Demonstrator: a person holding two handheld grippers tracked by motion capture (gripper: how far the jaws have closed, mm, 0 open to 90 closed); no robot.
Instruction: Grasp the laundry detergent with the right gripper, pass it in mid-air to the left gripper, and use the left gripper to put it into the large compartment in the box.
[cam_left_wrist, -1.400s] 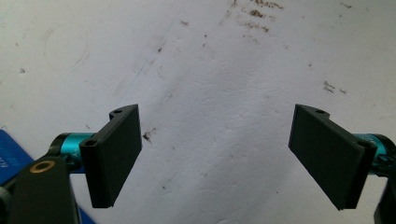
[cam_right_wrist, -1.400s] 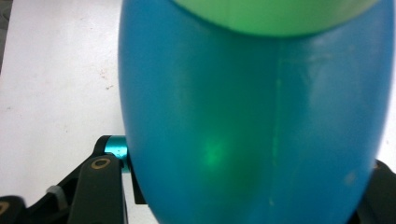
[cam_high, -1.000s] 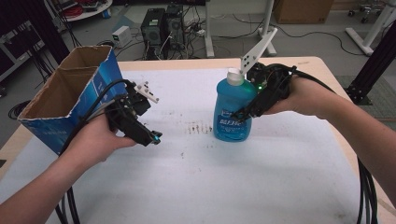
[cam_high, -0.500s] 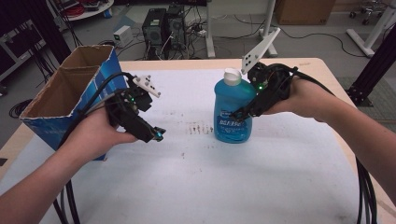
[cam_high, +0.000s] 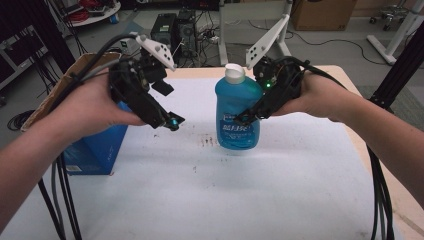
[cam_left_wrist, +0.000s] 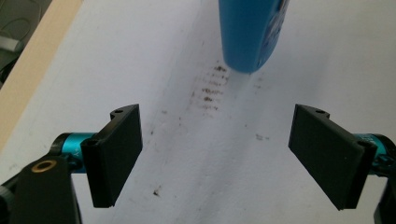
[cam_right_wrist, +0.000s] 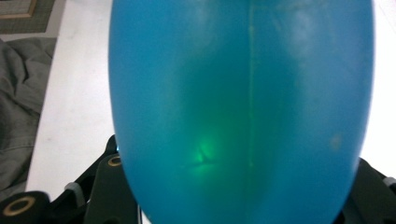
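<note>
A blue plastic bottle (cam_high: 235, 112) with a white cap (cam_high: 234, 73) stands upright at mid-table, base just at or above the white top; I cannot tell which. My right gripper (cam_high: 243, 119) is shut on its body from the right. In the right gripper view the blue bottle (cam_right_wrist: 243, 107) sits between the black jaws. My left gripper (cam_high: 169, 105) hangs raised to the bottle's left, open and empty. In the left gripper view the left gripper (cam_left_wrist: 219, 154) has its pads (cam_left_wrist: 116, 154) wide apart over the table, with the bottle's base (cam_left_wrist: 250, 32) beyond them.
A cardboard box with blue sides (cam_high: 95, 150) stands open-topped at the table's left edge, under my left forearm. Dark smudges (cam_high: 207, 141) mark the white table top (cam_high: 250, 200) left of the bottle. Cables (cam_high: 380, 200) hang off the right edge.
My left gripper has risen well above the table and drawn nearer the camera. The right gripper and the bottle have come up a little.
</note>
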